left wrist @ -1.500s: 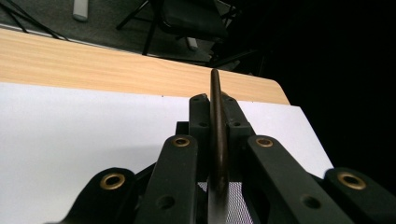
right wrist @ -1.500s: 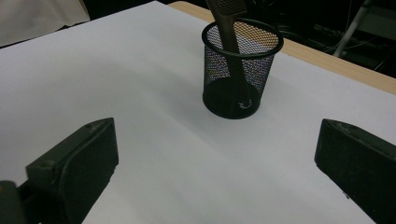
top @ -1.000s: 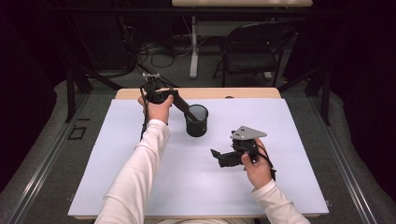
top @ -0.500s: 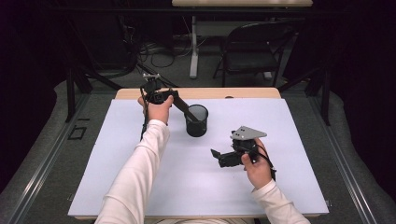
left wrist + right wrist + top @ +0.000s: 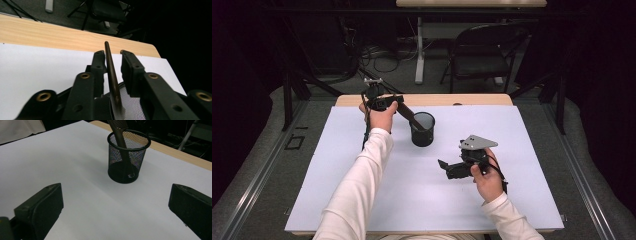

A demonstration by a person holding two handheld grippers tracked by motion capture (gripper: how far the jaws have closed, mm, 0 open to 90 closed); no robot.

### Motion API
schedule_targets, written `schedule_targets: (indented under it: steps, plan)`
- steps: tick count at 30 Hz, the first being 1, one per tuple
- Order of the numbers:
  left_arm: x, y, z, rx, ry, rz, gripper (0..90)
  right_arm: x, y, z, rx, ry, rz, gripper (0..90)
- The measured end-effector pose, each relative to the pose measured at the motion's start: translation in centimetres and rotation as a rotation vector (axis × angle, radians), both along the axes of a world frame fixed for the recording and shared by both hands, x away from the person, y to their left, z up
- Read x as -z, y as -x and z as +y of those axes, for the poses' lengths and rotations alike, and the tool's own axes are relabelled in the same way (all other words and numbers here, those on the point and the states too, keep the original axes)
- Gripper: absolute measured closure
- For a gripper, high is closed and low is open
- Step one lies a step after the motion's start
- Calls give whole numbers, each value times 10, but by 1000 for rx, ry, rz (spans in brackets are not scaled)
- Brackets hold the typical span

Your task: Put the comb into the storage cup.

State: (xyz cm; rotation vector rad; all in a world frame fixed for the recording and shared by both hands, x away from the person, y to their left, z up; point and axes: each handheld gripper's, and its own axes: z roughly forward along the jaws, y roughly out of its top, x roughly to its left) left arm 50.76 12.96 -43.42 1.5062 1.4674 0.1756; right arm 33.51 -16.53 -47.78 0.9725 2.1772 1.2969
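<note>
In the right gripper view, the comb [image 5: 120, 135] is cut off by the top edge — its upper end lies outside the frame — and its lower part shows only through the mesh of the cup [image 5: 128, 157]. In the left gripper view, the cup [image 5: 130, 105] is largely hidden behind the jaws and cropped by the bottom edge; the comb's [image 5: 112, 80] lower end is blurred there.

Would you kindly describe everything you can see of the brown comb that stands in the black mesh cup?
The brown comb is long, slim and looks like plastic, with fine teeth near its upper end. It leans tilted in the black wire-mesh cup, its lower end on the cup's bottom and its shaft against the rim. Its top end lies between the left gripper's jaws, which have just been opening; a gap shows on each side.
</note>
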Motion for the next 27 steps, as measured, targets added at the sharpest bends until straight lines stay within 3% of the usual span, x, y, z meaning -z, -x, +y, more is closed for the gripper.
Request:
schedule_targets:
  steps: [27]
  plan:
    - [-14, 4, 19, -63, 30, -92, 468, 2, -2, 0, -3, 8, 8, 0]
